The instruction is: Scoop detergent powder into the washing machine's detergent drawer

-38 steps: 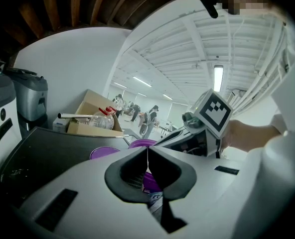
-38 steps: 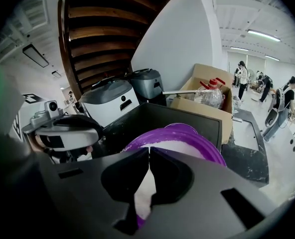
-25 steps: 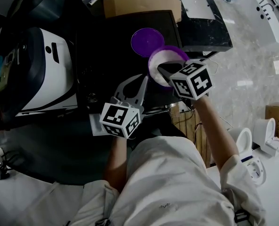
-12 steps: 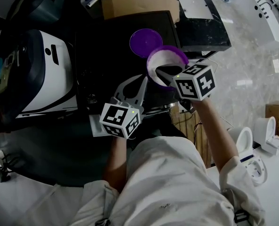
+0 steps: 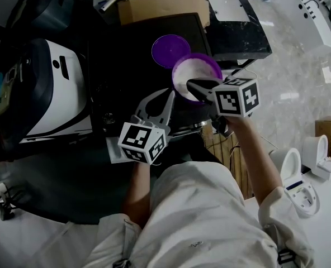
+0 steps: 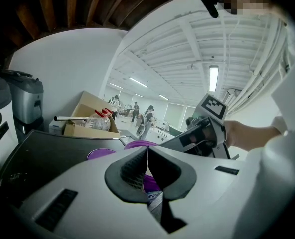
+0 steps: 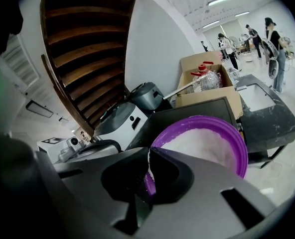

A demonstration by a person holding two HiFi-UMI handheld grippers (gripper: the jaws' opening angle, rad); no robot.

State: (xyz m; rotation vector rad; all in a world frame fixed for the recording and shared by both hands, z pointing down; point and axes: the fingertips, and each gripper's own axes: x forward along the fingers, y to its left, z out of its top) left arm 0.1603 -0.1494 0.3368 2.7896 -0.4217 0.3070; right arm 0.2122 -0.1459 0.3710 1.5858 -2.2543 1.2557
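Detergent powder point(image 7: 203, 142) fills the purple tub point(image 5: 180, 66), just beside a purple lid point(image 5: 170, 49) lying on the black top point(image 5: 126, 66). My right gripper point(image 5: 191, 84) pinches the tub's near rim. My left gripper point(image 5: 170, 95) has its jaws together on nothing.

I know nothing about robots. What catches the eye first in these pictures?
The bright purple tub of white powder stands out mid-frame in the head view, pinched at its rim by the right gripper. Its round purple lid lies just beyond on the dark surface. Nearer the person, the left gripper, jaws shut, carries a bold black-and-white marker cube.
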